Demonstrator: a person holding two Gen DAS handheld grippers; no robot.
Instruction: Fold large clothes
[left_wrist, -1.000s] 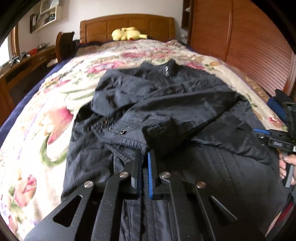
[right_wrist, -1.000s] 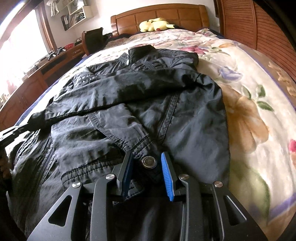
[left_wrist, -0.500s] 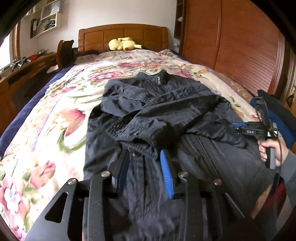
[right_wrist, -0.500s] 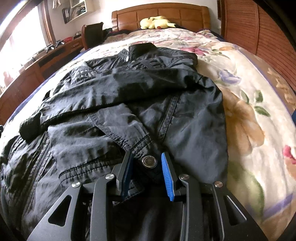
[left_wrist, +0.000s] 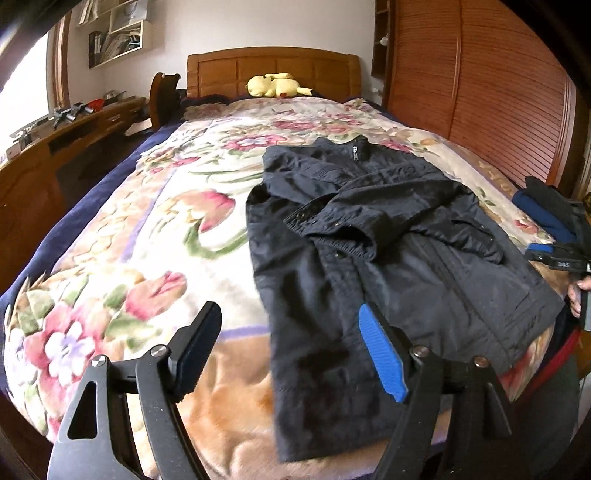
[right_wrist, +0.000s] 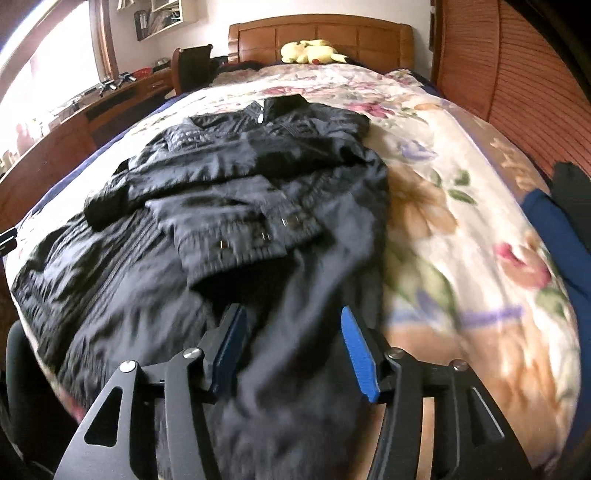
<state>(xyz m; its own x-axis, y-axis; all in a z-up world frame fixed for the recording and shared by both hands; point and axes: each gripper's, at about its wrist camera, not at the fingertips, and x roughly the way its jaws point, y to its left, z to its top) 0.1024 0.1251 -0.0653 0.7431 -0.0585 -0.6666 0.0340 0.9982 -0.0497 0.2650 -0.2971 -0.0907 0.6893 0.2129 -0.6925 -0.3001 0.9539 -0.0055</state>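
Jacket: a dark jacket (left_wrist: 388, 258) lies flat on the bed (left_wrist: 147, 258), collar toward the headboard (left_wrist: 273, 70), both sleeves folded across the chest, hem at the near edge of the bed.
Left tongs: the left tongs (left_wrist: 291, 350) hang above the near left part of the jacket; the jaws have just been opening and stand wide, with nothing pressed between them. The blue pad is over the dark cloth, the other over the floral blanket beside the jacket's left edge.
Right tongs: the right tongs (right_wrist: 291, 347) hang over the jacket's lower front, near its right edge; the jaws have just been opening and stand apart. Cloth shows in the gap, but the pads do not pinch it.
Sleeve cuff: the snapped cuff (right_wrist: 258, 236) lies on the chest, well ahead of the right tongs.
Hand: at the far right of the left wrist view, a hand (left_wrist: 578, 295) holds the other tool's grip beside the jacket's hem corner.
Bed head: a yellow plush toy (left_wrist: 275, 85) rests by the headboard, far from both tongs.
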